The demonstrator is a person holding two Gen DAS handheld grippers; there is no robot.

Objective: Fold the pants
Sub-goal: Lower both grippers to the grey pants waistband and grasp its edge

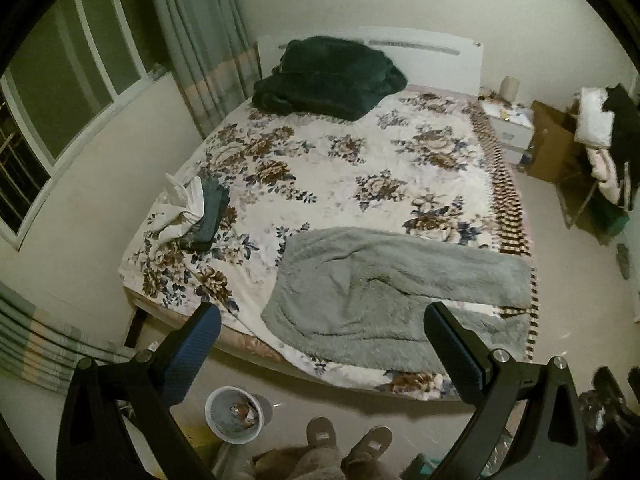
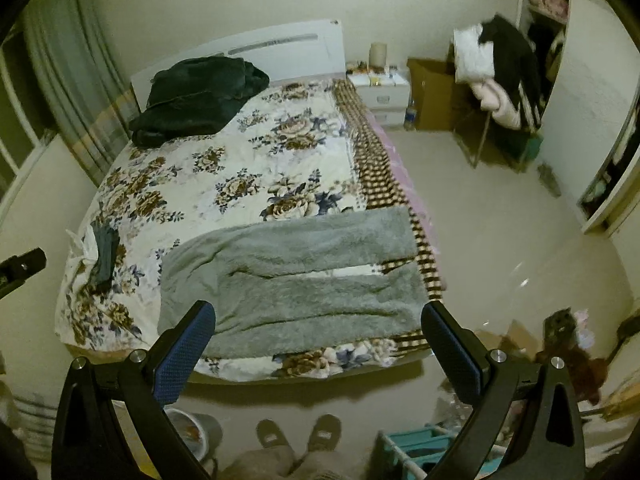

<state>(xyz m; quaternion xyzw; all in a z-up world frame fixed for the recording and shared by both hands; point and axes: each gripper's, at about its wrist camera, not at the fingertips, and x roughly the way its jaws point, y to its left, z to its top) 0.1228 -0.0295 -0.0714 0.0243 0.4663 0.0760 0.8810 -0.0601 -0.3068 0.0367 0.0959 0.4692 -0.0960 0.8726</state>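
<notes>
The bed (image 1: 360, 168) is the landmark: one large mattress under a floral cover, its headboard (image 2: 280, 50) against the far wall. On its window side it stands near the wall with only a narrow strip between. On its opposite side a wide stretch of bare pale floor (image 2: 500, 240) lies open. Along its foot edge a band of floor holds the person's two slippered feet (image 1: 348, 440) and one round bin (image 1: 236, 414).

One pair of grey fleece pants (image 1: 384, 292) lies flat across the foot end of the bed, waist toward the window side. The two legs run side by side toward the open-floor side, and a narrow gap of cover shows between them in the right wrist view. Both cuffs reach the checked border at that edge.

One dark green blanket (image 1: 328, 76) is heaped at the head end of the bed. One small pile of white and dark clothes (image 1: 192, 212) rests at the window-side edge.

Beyond the head corner stand one white nightstand (image 2: 384, 94), one cardboard box (image 2: 432, 92) and one rack draped with garments (image 2: 500, 84).

The left gripper (image 1: 322, 334) hovers above the foot edge, fingers spread wide and holding nothing. The right gripper (image 2: 318, 330) hovers likewise, spread wide and empty.
</notes>
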